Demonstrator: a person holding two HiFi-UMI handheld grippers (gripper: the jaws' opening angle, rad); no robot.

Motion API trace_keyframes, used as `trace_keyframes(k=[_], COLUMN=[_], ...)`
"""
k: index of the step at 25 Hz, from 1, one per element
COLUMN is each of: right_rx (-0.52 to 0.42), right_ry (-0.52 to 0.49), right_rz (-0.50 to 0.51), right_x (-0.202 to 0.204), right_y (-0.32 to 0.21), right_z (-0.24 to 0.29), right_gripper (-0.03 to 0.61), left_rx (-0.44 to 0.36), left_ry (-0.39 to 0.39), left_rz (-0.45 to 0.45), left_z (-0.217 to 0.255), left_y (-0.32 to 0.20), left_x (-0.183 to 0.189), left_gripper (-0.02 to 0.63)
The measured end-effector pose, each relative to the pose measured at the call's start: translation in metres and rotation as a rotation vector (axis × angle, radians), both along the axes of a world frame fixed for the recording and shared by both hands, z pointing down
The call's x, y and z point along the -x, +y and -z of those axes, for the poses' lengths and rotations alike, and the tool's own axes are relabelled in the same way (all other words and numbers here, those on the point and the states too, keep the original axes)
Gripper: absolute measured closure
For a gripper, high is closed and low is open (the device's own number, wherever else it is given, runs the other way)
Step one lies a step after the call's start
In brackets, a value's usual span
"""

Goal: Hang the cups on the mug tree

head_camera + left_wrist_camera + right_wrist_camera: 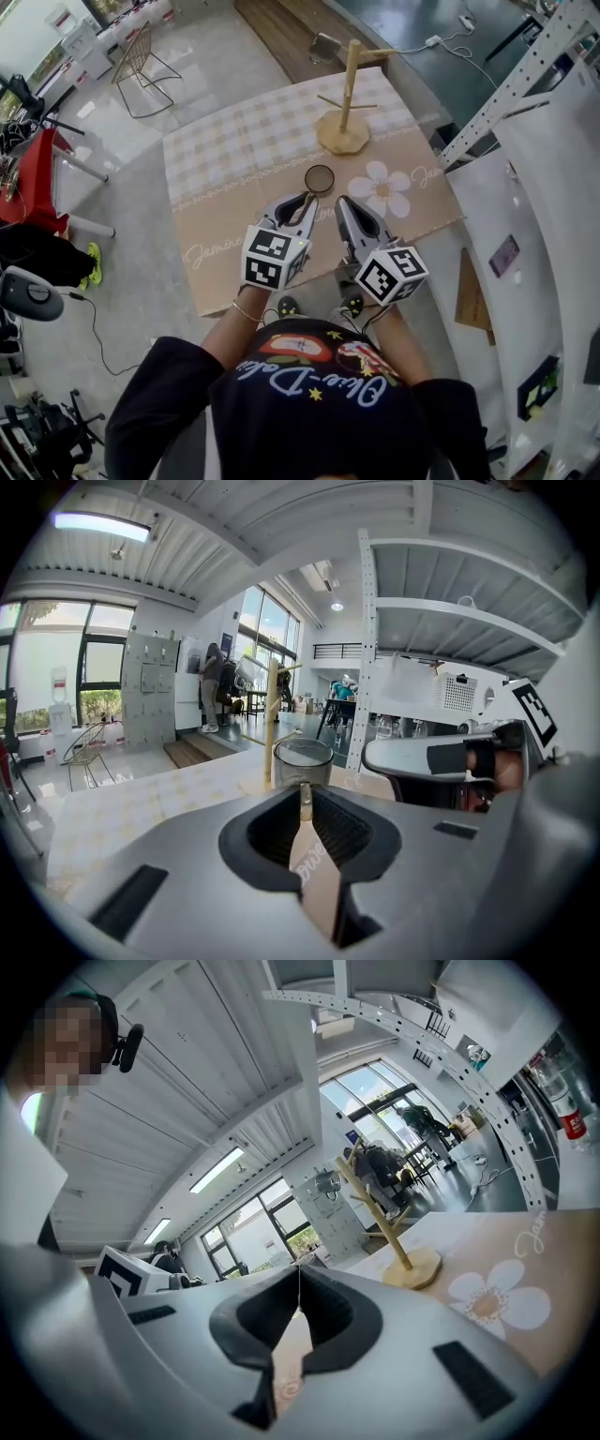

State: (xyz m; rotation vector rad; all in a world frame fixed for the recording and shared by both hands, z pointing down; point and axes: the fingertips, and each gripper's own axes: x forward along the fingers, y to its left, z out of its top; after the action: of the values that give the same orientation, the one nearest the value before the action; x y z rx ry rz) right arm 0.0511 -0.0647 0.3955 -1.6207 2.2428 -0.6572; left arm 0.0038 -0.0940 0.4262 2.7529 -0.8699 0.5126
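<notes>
A clear glass cup stands on the beige cloth a little in front of the wooden mug tree, whose pegs are bare. My left gripper reaches the cup's near side. In the left gripper view its jaws are closed on a thin glassy strip that looks like the handle of the cup. The mug tree's pole rises just behind. My right gripper is beside the left one, shut and empty. The mug tree is ahead to its right.
The table carries a checked and flower-printed cloth; its near edge lies just under my hands. A white metal shelf rack stands close on the right. A wire chair and a red object are off to the left.
</notes>
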Motion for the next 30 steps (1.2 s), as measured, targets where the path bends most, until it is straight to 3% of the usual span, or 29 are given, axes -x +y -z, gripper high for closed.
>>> trace_keyframes(k=[30], right_rx=[-0.03], right_ry=[-0.038], right_rz=[-0.014], right_x=[-0.073], right_y=[-0.011], right_z=[0.015], right_gripper=[0.568], left_rx=[-0.036], left_ry=[0.008], left_rz=[-0.001], left_z=[0.021], left_y=[-0.007], left_x=[-0.065], left_gripper=[0.568])
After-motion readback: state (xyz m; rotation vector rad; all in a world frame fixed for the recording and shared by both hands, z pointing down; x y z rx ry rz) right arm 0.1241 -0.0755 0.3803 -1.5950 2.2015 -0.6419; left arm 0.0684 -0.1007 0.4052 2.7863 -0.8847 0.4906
